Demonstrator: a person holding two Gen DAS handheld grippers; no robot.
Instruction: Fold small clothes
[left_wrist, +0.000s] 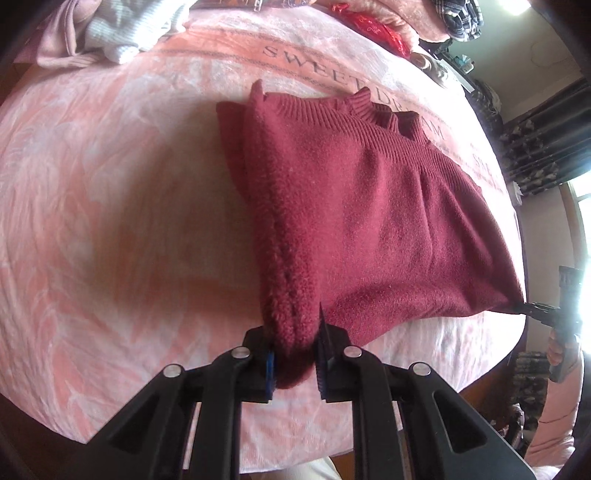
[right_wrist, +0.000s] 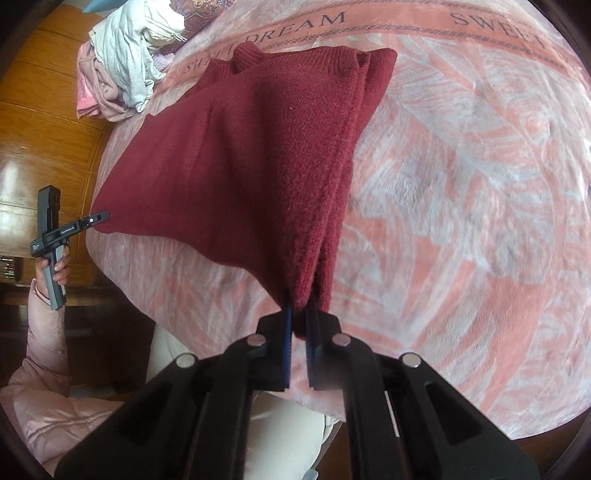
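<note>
Left tongs (left_wrist: 295, 354) and right tongs (right_wrist: 299, 325) each clenched on a hem corner of the maroon sweater (left_wrist: 369, 206), lifted off the bed (left_wrist: 110, 184). Risk: thick knit slips out, spoiling the fold.

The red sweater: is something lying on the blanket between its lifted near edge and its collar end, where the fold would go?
Nothing visible does. The left gripper and right gripper hold the red sweater by its near corners, and only its own cloth covers the pink blanket there.
</note>
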